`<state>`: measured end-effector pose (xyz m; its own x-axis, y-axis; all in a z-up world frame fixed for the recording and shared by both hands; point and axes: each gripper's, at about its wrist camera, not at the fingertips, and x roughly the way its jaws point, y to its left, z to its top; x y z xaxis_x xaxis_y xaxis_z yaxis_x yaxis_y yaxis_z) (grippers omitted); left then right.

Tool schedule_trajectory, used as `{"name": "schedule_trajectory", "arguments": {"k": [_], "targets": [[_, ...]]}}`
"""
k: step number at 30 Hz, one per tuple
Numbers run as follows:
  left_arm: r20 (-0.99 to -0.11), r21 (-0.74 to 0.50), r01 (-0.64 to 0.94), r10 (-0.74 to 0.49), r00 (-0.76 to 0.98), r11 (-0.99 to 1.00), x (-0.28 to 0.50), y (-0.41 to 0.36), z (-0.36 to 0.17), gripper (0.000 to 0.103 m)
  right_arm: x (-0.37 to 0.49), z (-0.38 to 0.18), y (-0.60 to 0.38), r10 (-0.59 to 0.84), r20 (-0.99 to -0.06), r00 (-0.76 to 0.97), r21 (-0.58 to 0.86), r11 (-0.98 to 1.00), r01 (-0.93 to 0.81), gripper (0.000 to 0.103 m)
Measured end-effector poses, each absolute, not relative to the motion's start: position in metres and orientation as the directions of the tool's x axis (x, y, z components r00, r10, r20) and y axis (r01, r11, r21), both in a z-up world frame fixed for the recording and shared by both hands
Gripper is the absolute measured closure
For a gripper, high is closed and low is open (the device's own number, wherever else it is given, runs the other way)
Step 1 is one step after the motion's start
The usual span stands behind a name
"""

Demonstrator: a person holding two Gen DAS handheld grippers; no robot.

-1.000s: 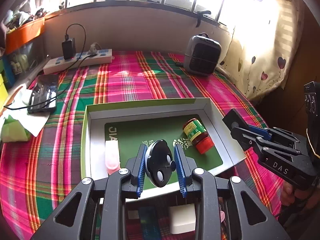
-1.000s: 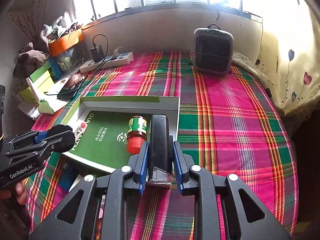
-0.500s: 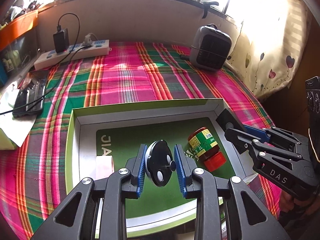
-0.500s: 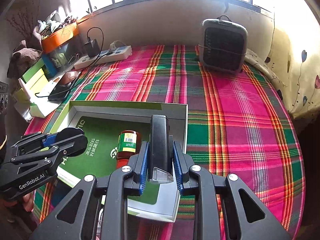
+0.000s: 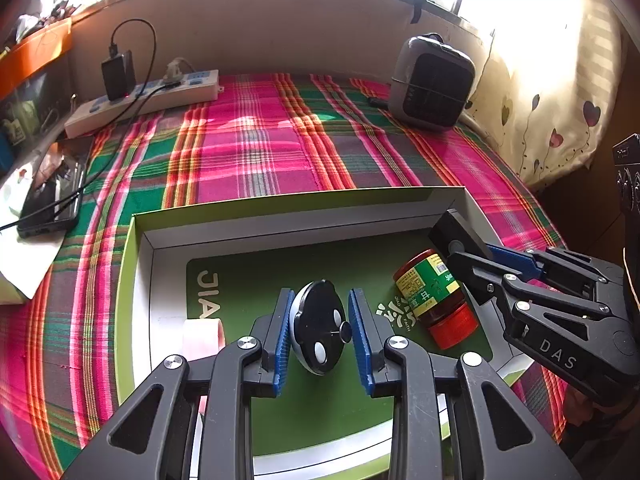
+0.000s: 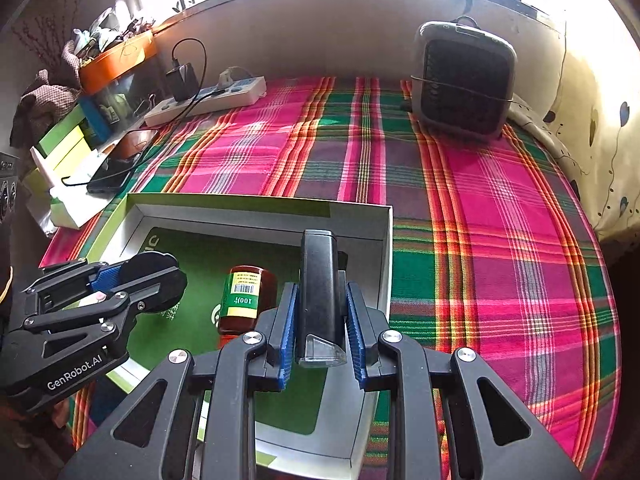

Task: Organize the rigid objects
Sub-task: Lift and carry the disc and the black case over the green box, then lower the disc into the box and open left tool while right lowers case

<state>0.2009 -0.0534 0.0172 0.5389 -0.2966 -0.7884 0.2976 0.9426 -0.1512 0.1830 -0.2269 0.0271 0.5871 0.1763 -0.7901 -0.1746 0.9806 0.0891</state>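
My left gripper (image 5: 321, 334) is shut on a round black disc (image 5: 316, 330) and holds it above the green floor of a shallow white box (image 5: 280, 220). My right gripper (image 6: 320, 328) is shut on a long black bar-shaped device (image 6: 318, 280) over the box's right side (image 6: 384, 264). A red-capped bottle with a green label (image 5: 434, 298) lies in the box between the grippers; it also shows in the right wrist view (image 6: 244, 300). A pink-and-white object (image 5: 202, 336) lies at the box's left. The right gripper shows in the left wrist view (image 5: 520, 280).
The box sits on a pink-green plaid cloth (image 6: 500, 220). A grey heater (image 6: 464, 84) stands at the back right. A power strip with charger (image 5: 144, 98) lies at the back left. A phone on paper (image 5: 48, 208) and clutter boxes (image 6: 68, 140) lie at the left.
Both grippers have moved forward over the box with their objects still held. The disc and the black bar are now deeper over the box floor.
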Motion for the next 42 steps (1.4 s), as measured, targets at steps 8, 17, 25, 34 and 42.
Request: {"name": "schedule_trajectory", "arguments": {"k": [8,17,25,34,42], "targets": [[-0.793,-0.155,0.294,-0.296,0.532,0.943,0.203,-0.054,0.014,0.077,0.185,0.024,-0.225,0.175,-0.791,0.586,0.086,0.981,-0.177,0.078],[-0.796,-0.155,0.293,-0.295,0.529,0.944,0.204,-0.055,0.012,0.077,0.186,0.023,-0.222,0.178,-0.787,0.591,0.083,0.979,-0.185,0.078],[-0.799,-0.139,0.291,-0.281,0.531,0.947,0.204,-0.055,0.012,0.076,0.185,0.023,-0.222,0.178,-0.784,0.595,0.082,0.979,-0.185,0.078],[-0.785,-0.138,0.299,-0.289,0.549,0.944,0.196,-0.055,0.02,0.069,0.179,0.027,-0.222,0.177,-0.775,0.607,0.083,0.98,-0.18,0.075],[-0.751,-0.146,0.31,-0.309,0.583,0.94,0.169,-0.051,0.037,0.065,0.151,0.053,-0.221,0.126,-0.715,0.688,0.019,0.987,-0.161,0.062]]}}
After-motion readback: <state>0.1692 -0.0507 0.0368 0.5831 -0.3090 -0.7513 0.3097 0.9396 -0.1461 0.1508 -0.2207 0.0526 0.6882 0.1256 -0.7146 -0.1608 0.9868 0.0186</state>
